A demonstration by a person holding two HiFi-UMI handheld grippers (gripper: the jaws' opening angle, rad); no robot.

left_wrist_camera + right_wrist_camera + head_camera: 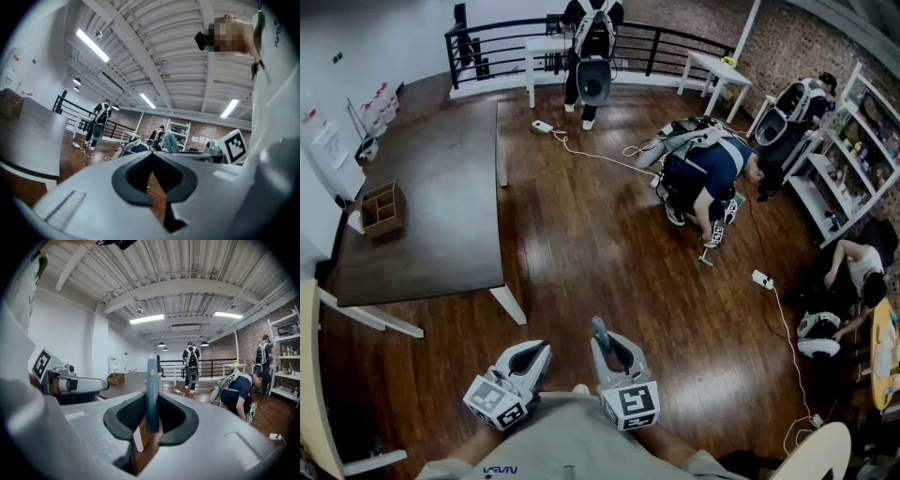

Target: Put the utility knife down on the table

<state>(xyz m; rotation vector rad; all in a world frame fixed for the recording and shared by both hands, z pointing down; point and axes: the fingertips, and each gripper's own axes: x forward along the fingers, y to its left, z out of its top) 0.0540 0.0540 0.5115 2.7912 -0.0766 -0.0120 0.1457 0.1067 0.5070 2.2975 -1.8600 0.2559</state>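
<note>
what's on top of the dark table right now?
Only a wooden divided box near the table edge; its compartments' contents are too small to tell. The utility knife is not there: the right gripper is shut on it.

Open loft lab — brick wall [802,42], wood floor [600,253], black railing [511,33], stocked shelves [853,159], people in rigs [593,47]

Two grippers [539,352] [609,349], one utility knife [599,328], one box [382,208]

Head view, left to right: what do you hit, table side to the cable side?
wooden box on the table → left gripper → right gripper shut on the utility knife → crouching person → white power strip on the floor
</note>
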